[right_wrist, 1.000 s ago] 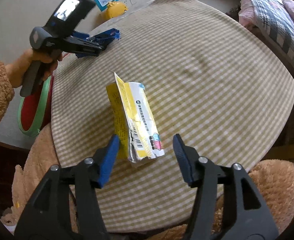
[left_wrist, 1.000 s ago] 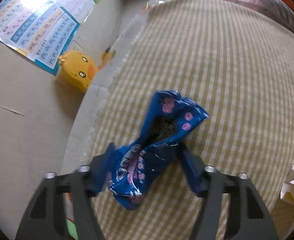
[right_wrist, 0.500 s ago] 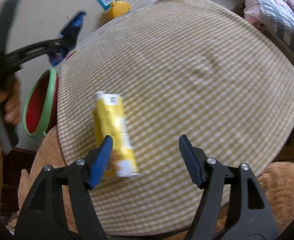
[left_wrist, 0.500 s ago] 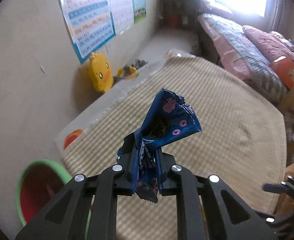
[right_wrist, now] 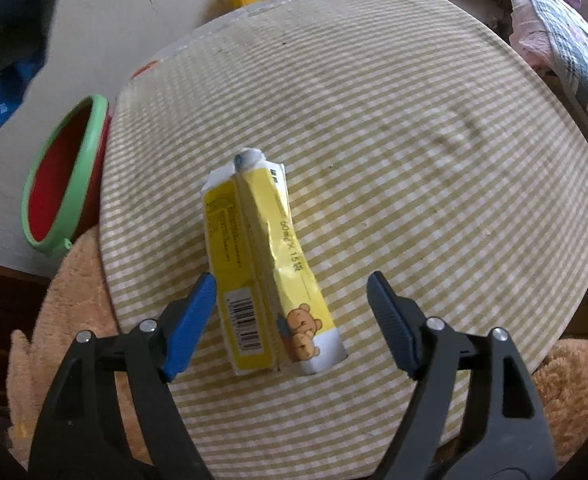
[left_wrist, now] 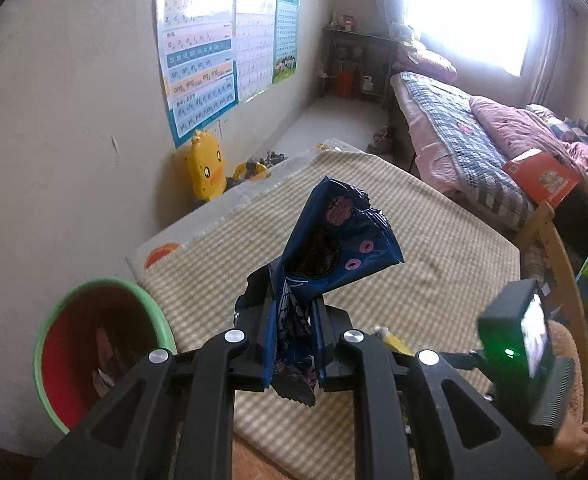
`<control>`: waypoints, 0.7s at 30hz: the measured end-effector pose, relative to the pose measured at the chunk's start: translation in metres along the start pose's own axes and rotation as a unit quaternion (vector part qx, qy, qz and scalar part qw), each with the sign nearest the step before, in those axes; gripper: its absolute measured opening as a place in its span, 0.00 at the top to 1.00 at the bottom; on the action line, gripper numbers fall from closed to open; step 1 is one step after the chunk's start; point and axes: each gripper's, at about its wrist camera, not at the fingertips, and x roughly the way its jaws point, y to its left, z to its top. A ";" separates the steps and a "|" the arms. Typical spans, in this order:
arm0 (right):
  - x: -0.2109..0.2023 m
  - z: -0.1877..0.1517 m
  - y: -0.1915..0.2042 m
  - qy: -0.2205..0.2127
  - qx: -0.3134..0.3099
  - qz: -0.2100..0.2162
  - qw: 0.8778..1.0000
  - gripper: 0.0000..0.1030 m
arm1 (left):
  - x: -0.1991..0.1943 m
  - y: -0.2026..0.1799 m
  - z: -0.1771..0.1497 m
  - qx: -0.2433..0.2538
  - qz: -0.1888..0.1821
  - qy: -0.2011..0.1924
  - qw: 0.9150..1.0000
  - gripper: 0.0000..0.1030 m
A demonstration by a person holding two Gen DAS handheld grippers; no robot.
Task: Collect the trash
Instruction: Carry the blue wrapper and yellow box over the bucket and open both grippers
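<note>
My left gripper (left_wrist: 291, 320) is shut on a blue cookie wrapper (left_wrist: 330, 240) and holds it in the air above the left edge of the checked table (left_wrist: 434, 256). A red bin with a green rim (left_wrist: 93, 340) stands on the floor below and left of it; it also shows in the right wrist view (right_wrist: 59, 176). My right gripper (right_wrist: 291, 312) is open just above the table, its jaws on either side of a flattened yellow carton (right_wrist: 261, 272) that lies on the checked table (right_wrist: 414, 140). The wrapper shows blurred at the right wrist view's top left (right_wrist: 9, 52).
A yellow duck toy (left_wrist: 205, 172) sits against the wall under posters (left_wrist: 213, 48). A bed (left_wrist: 494, 140) with an orange box (left_wrist: 540, 176) stands at the right. Brown plush fabric (right_wrist: 73, 280) lies along the table's near edge. The right gripper's body (left_wrist: 522, 348) shows at lower right.
My left gripper has closed on the wrapper, lifted it off the table and carried it left toward the bin. My right gripper has moved over the yellow carton, which has shifted and turned on the table.
</note>
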 end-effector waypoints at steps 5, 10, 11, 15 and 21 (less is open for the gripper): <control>0.006 0.001 0.002 0.003 0.004 0.031 1.000 0.61 | -0.002 0.009 -0.010 -0.015 0.001 0.009 1.000 0.88; 0.010 0.002 0.017 0.009 -0.023 0.021 0.999 0.66 | 0.001 0.019 -0.019 -0.035 -0.002 0.020 0.999 0.88; 0.011 0.003 0.017 0.012 -0.020 0.023 0.999 0.66 | 0.002 0.019 -0.020 -0.033 -0.002 0.020 0.999 0.88; 0.023 0.002 0.015 0.030 0.001 0.048 0.998 0.62 | 0.003 0.017 -0.023 -0.030 -0.003 0.024 0.999 0.88; 0.001 0.003 0.013 -0.010 0.009 0.056 0.998 0.64 | 0.005 0.018 -0.025 -0.030 0.003 0.029 0.999 0.87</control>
